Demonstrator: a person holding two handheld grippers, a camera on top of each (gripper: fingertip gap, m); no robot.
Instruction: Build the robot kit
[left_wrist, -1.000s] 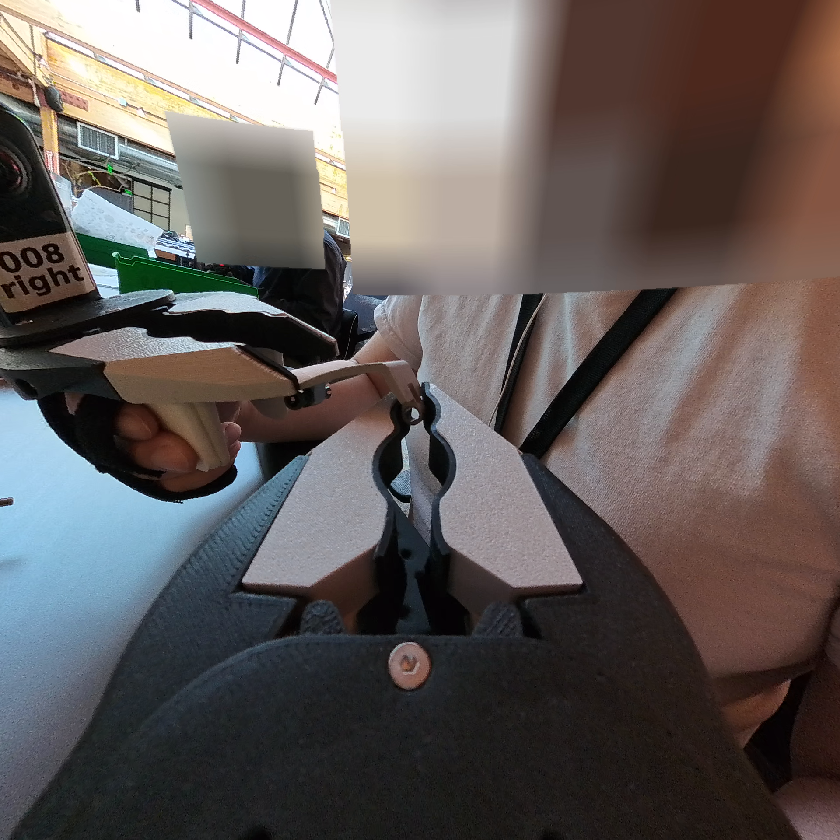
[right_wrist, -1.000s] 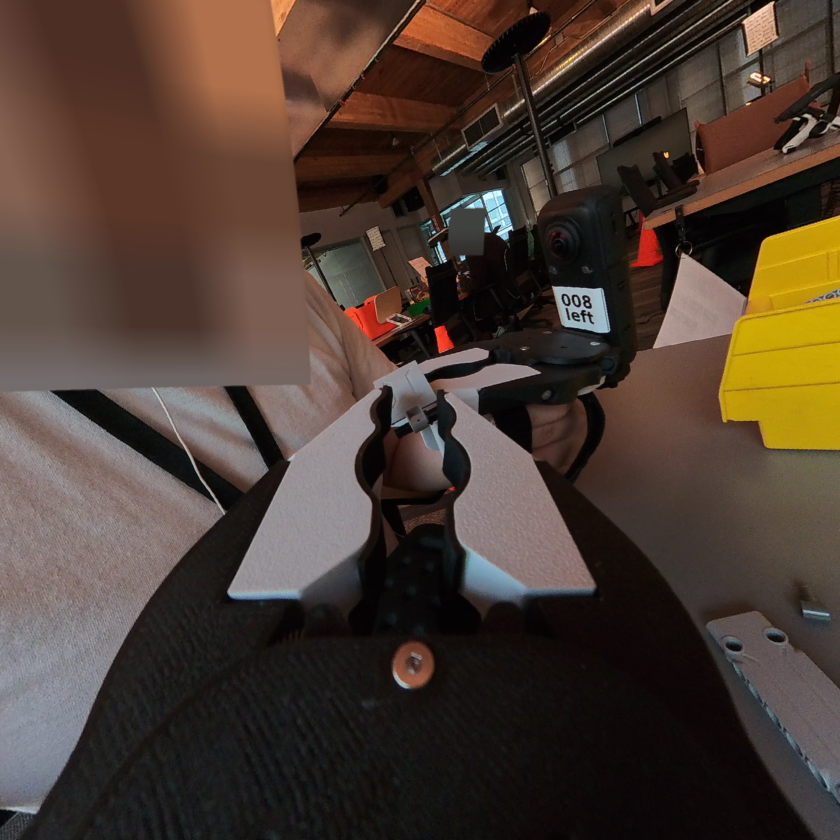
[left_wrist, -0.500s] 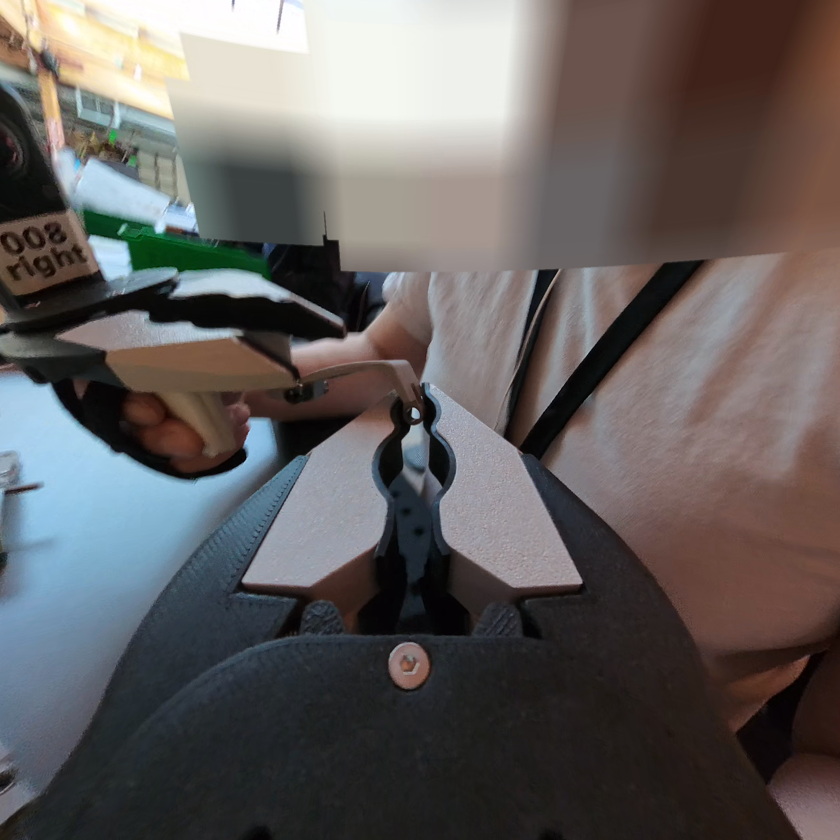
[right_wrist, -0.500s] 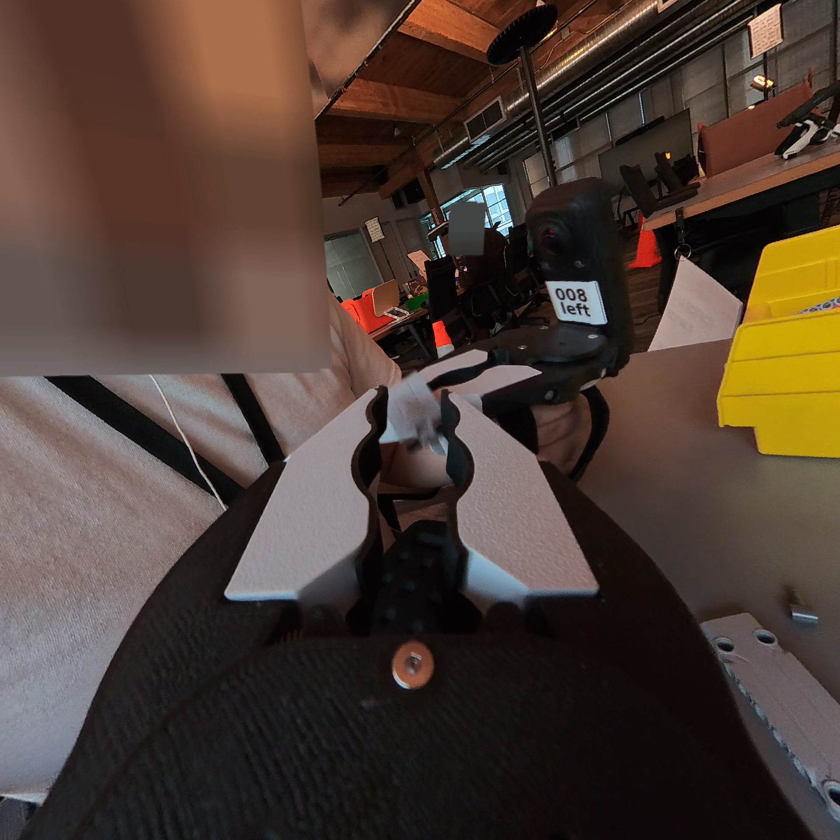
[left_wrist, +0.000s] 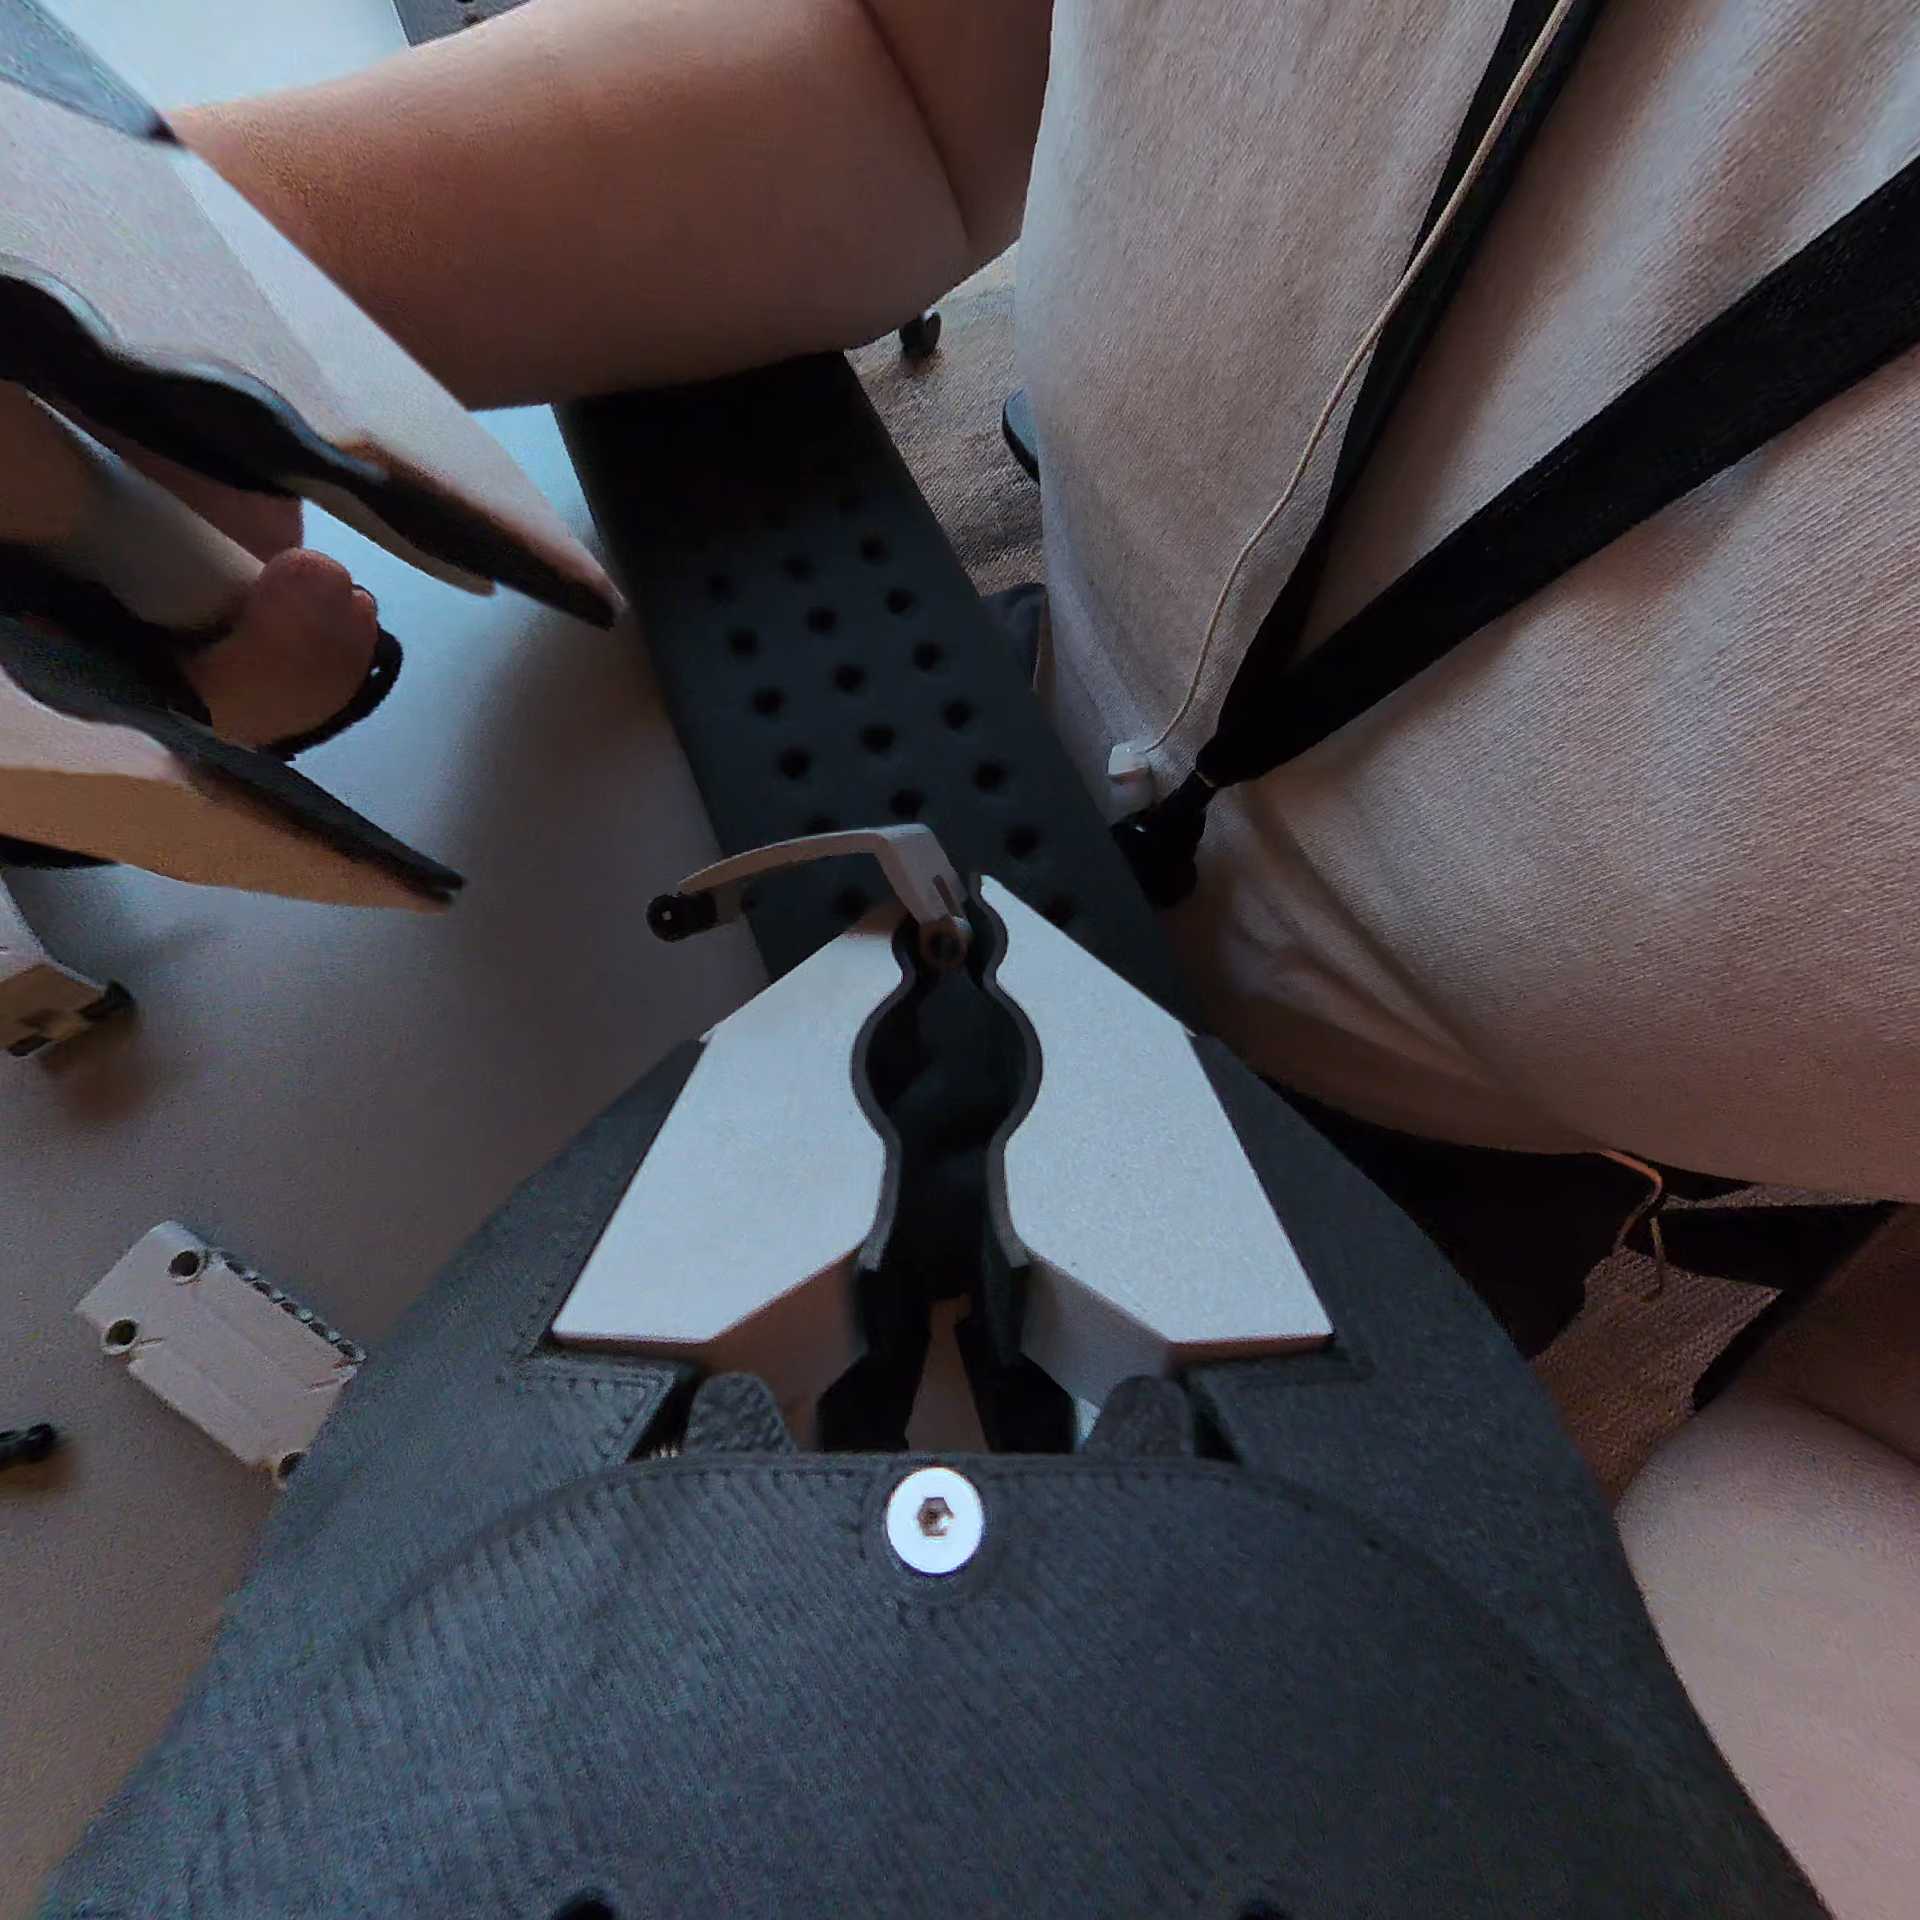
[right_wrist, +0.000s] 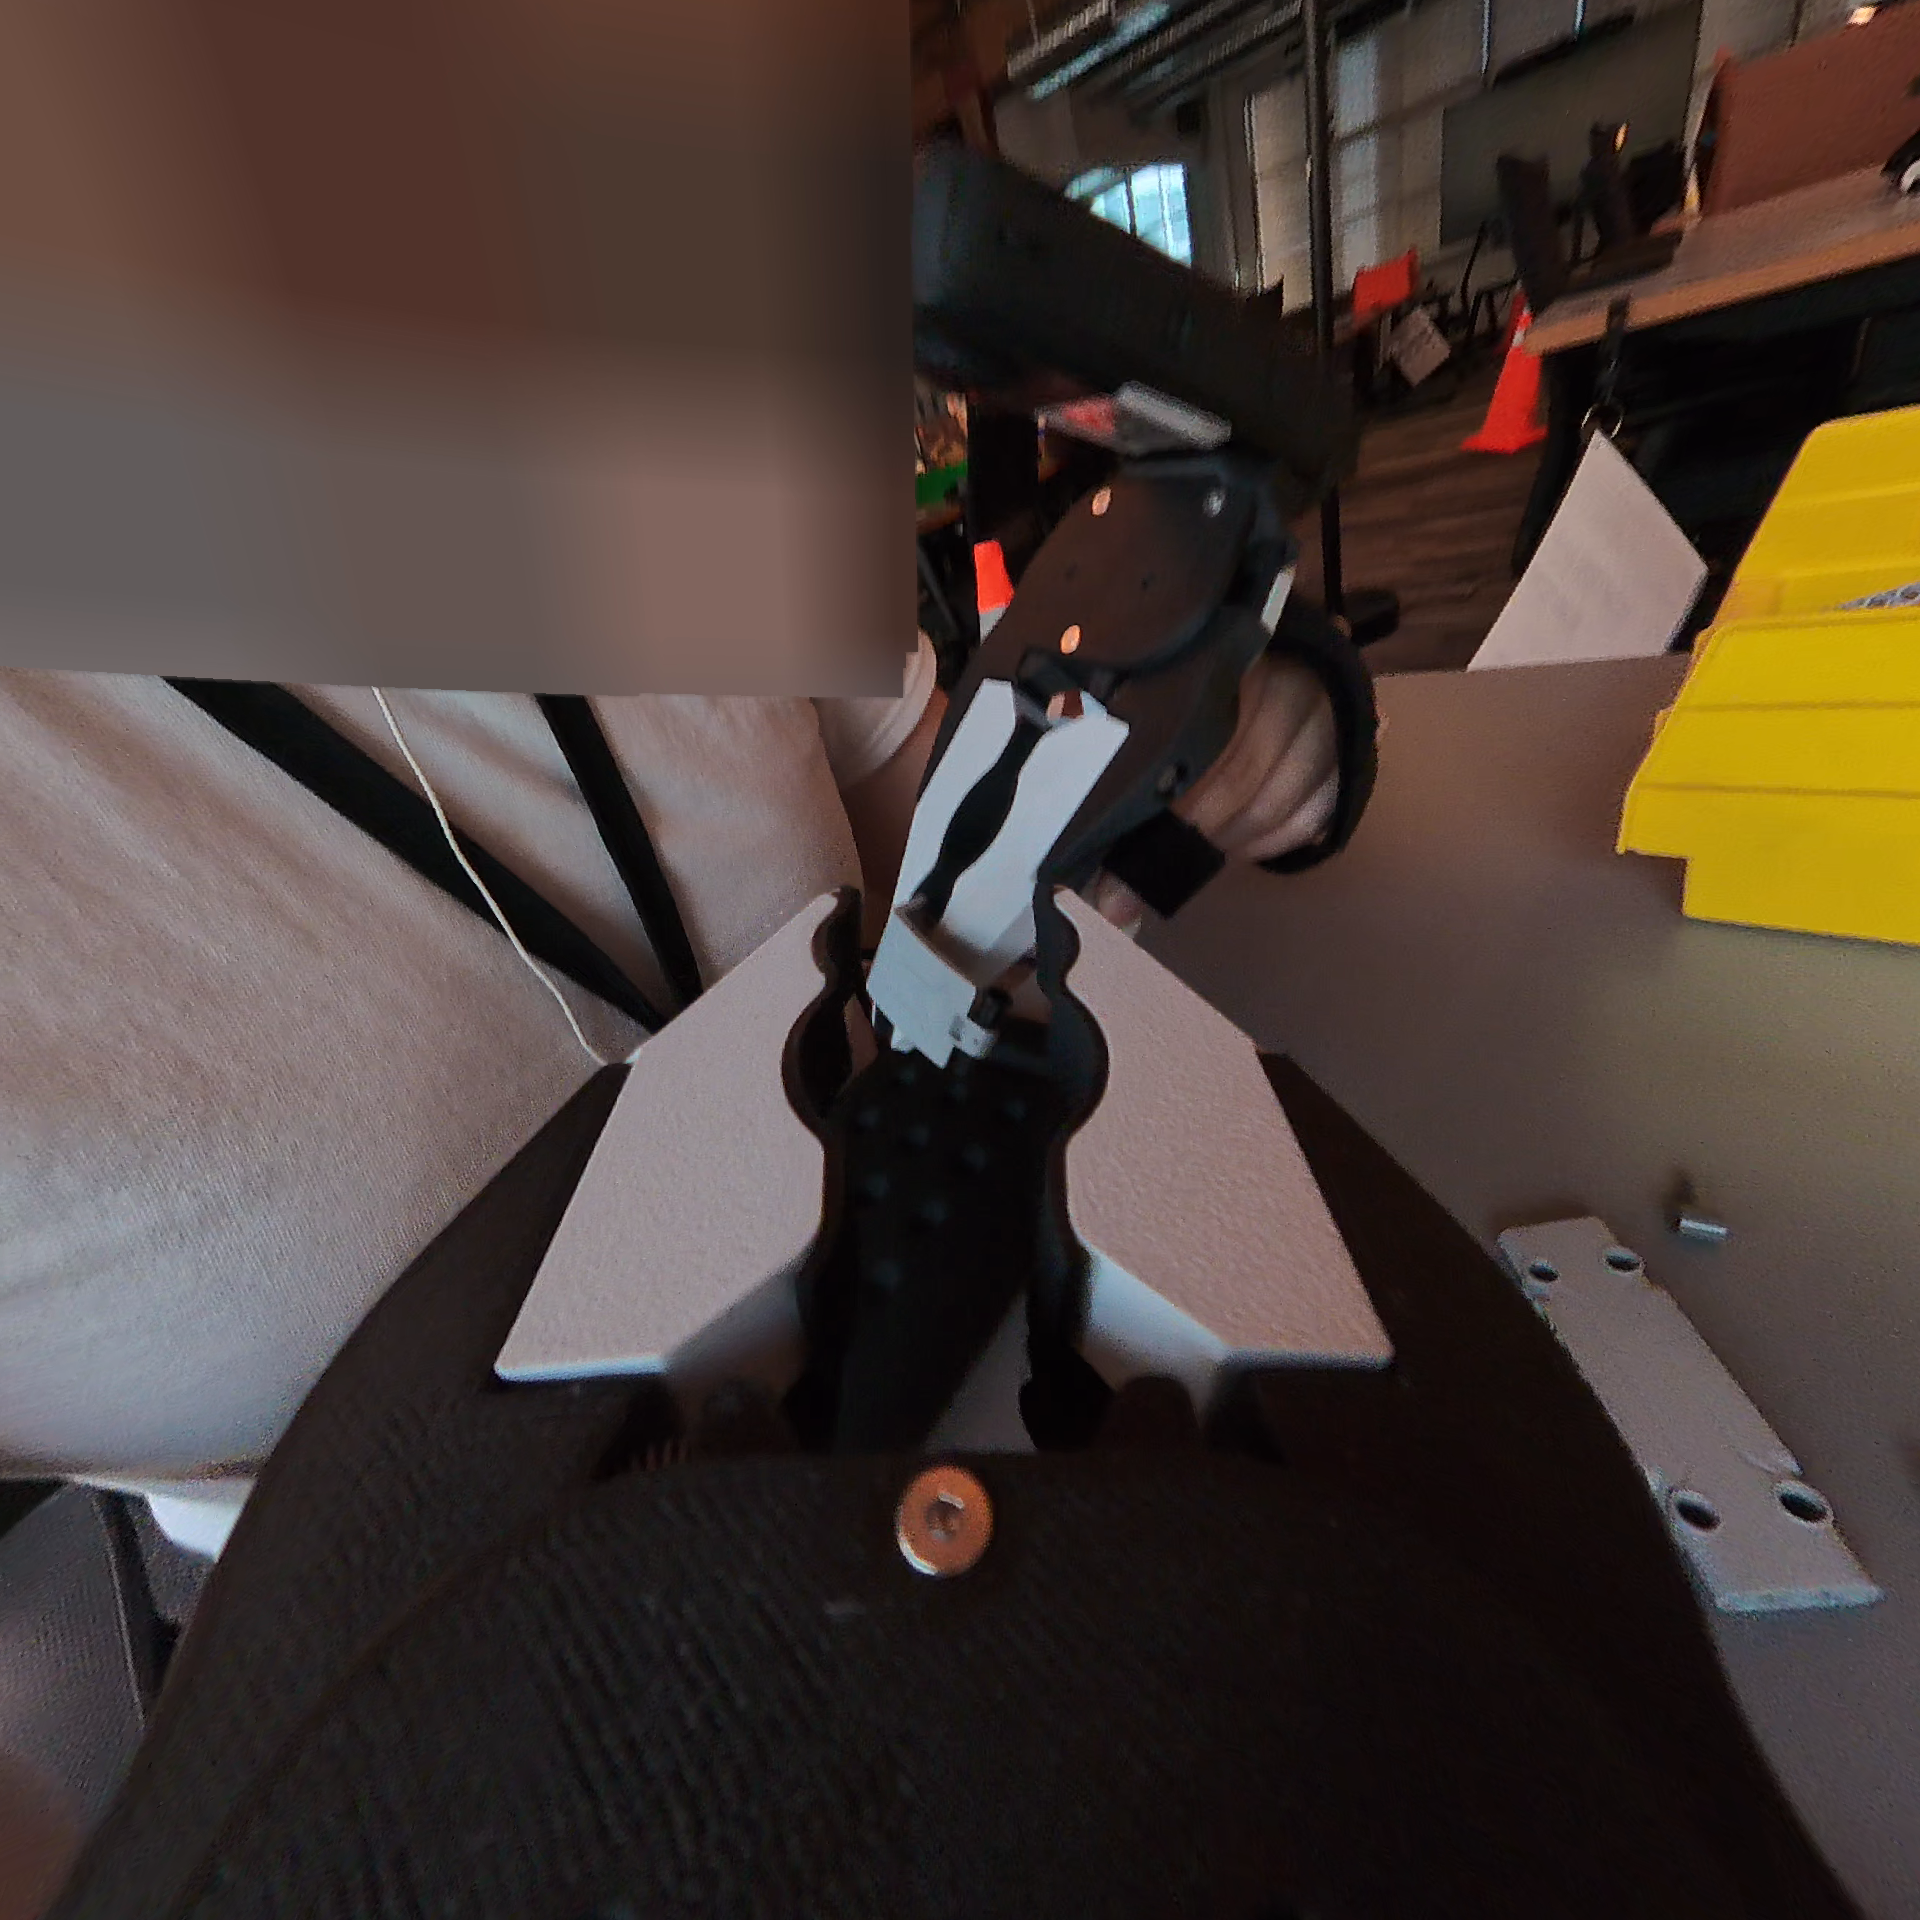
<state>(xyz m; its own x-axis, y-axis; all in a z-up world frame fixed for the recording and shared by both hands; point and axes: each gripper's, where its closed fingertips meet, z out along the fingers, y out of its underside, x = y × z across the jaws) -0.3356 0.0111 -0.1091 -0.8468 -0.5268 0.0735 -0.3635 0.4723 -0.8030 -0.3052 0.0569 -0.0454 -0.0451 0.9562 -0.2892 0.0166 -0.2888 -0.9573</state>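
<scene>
My left gripper (left_wrist: 951, 906) is shut on one end of a small grey bent metal bracket (left_wrist: 821, 857). The bracket sticks out to the left and has a black screw (left_wrist: 681, 916) at its free end. My right gripper (right_wrist: 951, 925) is open and empty, its jaws wide apart. It points at the left gripper (right_wrist: 966, 935) and the grey bracket (right_wrist: 914, 987) held just in front of it. In the left wrist view the right gripper (left_wrist: 535, 753) hangs open to the left of the bracket, clear of it. A black perforated strip (left_wrist: 831, 675) lies under both.
A grey plate with holes (right_wrist: 1662, 1423) lies on the grey table (right_wrist: 1507, 1039), and it also shows in the left wrist view (left_wrist: 208, 1340). A small metal piece (right_wrist: 1694, 1228) lies beside it. Yellow bins (right_wrist: 1787, 748) stand at the right. A person's torso in a beige shirt (left_wrist: 1455, 623) is close behind. About 8 centimetres separates my left fingertips from my right.
My right gripper has let go of the bracket's free end and opened. Both grippers have tipped down towards the table. My left gripper still holds the bracket.
</scene>
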